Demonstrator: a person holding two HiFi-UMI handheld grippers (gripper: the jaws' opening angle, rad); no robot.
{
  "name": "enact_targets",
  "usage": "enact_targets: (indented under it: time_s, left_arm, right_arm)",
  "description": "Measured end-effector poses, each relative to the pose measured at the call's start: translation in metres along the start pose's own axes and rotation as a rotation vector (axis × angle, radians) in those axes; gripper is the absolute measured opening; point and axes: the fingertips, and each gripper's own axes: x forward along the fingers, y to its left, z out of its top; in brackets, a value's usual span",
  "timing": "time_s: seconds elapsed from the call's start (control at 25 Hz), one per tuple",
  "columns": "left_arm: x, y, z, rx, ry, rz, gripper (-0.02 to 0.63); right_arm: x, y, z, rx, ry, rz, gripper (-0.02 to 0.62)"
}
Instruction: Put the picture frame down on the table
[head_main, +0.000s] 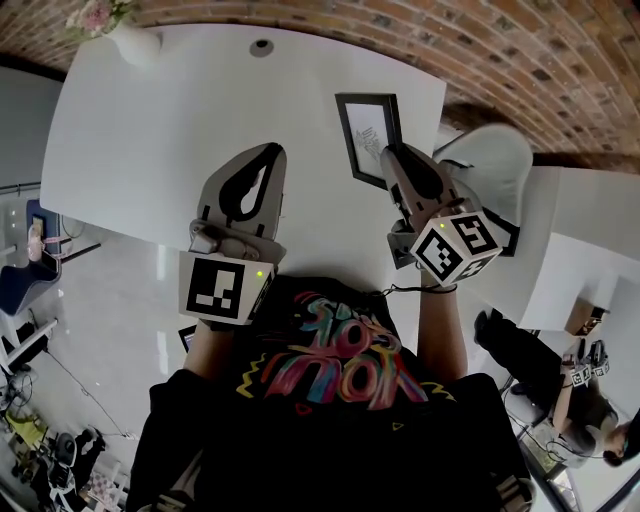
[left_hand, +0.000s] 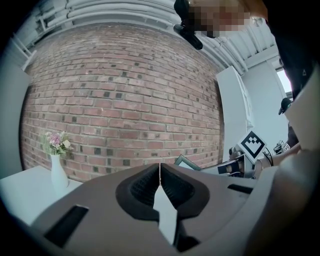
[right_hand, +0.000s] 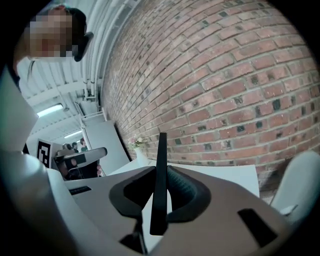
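Note:
A black picture frame (head_main: 367, 137) with a white mat hangs over the right side of the white table (head_main: 180, 120). My right gripper (head_main: 392, 152) is shut on its lower right edge. In the right gripper view the frame (right_hand: 160, 175) stands edge-on as a thin black bar clamped between the two pads. My left gripper (head_main: 270, 152) hovers over the table's near middle, shut, with nothing in it. In the left gripper view its tips (left_hand: 159, 166) meet, and a corner of the frame (left_hand: 186, 162) shows to the right.
A white vase with pink flowers (head_main: 135, 42) stands at the table's far left corner, and a small round port (head_main: 262, 47) lies at the far edge. A white chair (head_main: 495, 165) sits right of the table. A brick wall (head_main: 480, 50) runs behind.

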Motion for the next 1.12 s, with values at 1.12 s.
enact_targets:
  time_s: [1.12]
  left_arm:
    - [0.033,0.032,-0.046,-0.045,0.091,0.013,0.028]
  right_arm:
    - [0.128,-0.058,-0.113,0.511,0.223,0.197,0.090]
